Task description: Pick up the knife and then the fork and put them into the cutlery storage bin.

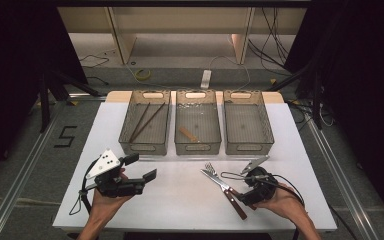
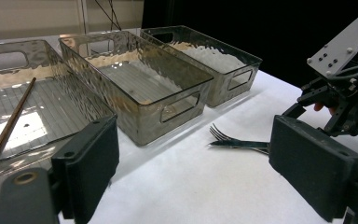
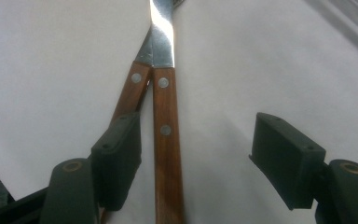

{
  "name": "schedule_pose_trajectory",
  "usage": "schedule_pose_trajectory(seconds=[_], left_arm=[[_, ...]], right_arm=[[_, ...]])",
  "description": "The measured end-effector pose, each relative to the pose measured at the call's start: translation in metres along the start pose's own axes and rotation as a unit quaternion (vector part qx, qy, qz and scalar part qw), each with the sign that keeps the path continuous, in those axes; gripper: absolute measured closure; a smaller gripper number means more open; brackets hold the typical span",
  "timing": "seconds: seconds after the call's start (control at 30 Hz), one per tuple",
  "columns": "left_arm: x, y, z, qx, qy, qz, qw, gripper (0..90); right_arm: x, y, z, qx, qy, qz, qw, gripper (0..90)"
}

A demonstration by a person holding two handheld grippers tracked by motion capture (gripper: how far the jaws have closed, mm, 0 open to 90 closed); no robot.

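Right hand-held gripper (image 3: 193,154) jaws apart astride wooden-handled knife (image 3: 165,116) and fork (image 1: 210,168) lying side by side on white desk (image 1: 180,200), left hand-held gripper (image 1: 142,167) jaws apart left of the knife, three clear bins (image 1: 197,129) beyond the knife.

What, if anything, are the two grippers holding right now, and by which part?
Nothing is held. The right gripper stands open around the wooden handles of the knife and fork, its pads not pressing them. The left gripper is open and empty.
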State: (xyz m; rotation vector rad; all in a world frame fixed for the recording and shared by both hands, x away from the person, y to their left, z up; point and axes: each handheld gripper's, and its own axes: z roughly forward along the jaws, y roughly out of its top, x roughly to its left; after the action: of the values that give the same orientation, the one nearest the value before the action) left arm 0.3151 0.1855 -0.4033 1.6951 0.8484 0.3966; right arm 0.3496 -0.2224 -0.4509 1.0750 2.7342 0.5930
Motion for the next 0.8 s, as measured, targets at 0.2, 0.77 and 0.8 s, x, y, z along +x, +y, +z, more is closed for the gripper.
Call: schedule_pose_trajectory(seconds=[0.2, 0.77, 0.8], left_arm=[[0.000, 0.000, -0.001, -0.003, 0.000, 0.001, 1.0000, 15.6], [-0.001, 0.000, -0.001, -0.003, -0.001, 0.005, 1.0000, 15.6], [-0.001, 0.000, -0.001, -0.004, -0.001, 0.005, 1.0000, 15.6]], right_arm=[[0.002, 0.004, 0.005, 0.019, -0.003, -0.013, 0.9997, 43.0], [0.010, 0.011, 0.014, 0.047, 0.004, -0.043, 0.9980, 62.7], [0.010, 0.011, 0.014, 0.048, 0.006, -0.043, 0.9979, 64.4]])
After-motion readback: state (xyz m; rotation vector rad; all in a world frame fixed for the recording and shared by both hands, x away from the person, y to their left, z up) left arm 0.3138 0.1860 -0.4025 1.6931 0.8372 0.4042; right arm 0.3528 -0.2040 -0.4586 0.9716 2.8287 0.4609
